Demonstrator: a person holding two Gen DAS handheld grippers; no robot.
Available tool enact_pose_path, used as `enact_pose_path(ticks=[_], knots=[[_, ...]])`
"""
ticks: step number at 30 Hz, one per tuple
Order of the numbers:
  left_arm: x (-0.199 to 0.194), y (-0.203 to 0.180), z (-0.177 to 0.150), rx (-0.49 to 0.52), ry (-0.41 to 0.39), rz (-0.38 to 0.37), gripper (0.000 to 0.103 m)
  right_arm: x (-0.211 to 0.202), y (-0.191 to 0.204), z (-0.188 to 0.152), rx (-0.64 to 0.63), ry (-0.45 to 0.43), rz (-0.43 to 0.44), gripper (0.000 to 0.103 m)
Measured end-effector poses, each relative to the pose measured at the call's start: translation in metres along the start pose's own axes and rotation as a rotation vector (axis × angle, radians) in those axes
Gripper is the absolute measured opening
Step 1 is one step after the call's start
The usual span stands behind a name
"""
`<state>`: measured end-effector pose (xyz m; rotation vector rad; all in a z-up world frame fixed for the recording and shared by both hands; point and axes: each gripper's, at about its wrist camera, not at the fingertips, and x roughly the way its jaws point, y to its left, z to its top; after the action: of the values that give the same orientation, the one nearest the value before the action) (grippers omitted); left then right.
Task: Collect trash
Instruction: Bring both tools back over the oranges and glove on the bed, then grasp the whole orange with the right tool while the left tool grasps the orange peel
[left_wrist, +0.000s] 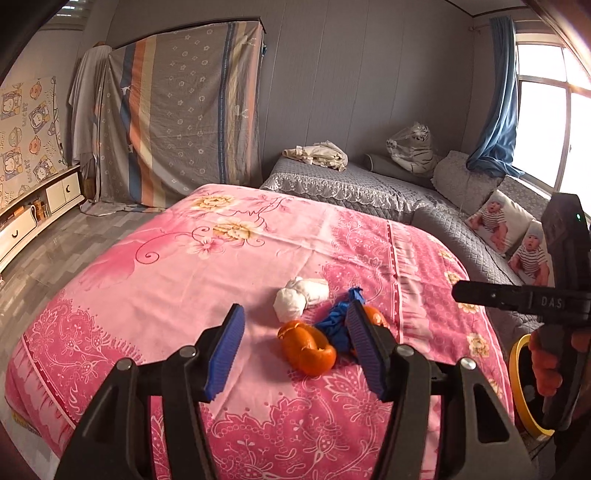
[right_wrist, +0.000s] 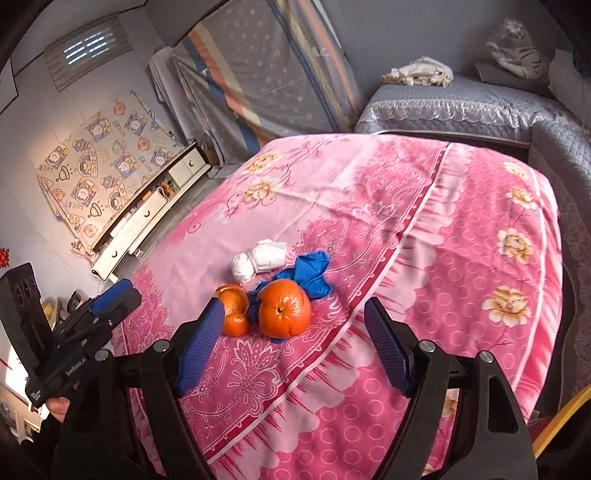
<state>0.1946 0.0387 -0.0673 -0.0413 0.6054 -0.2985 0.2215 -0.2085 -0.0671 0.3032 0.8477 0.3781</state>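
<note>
Both wrist views overlook the pink table (left_wrist: 184, 266) nearby.

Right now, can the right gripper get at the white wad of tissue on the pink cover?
Probably not directly. The right gripper is open and empty, but the orange peel and the blue glove lie between it and the white tissue wad. It would have to reach over them or clear them first.

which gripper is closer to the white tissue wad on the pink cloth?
Hard to call; left looks slightly nearer. The left gripper hangs open just short of the tissue wad, peel between. The right gripper is open too, behind the orange.
</note>
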Motion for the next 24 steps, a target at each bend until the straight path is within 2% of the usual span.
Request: enact_pose_path(ticks=[9,19,24], knots=[[0.046,0.005,-0.028,0.023,0.136,-0.052,0.055,0.059,0.005,0.005,0.006,0.132,0.02,0.074],[0.081,0.004,-0.032,0.03,0.209,-0.078,0.055,0.089,-0.003,0.008,0.029,0.197,0.032,0.073],[0.097,0.008,-0.031,-0.003,0.255,-0.104,0.055,0.097,-0.007,0.01,0.045,0.207,0.04,0.07]])
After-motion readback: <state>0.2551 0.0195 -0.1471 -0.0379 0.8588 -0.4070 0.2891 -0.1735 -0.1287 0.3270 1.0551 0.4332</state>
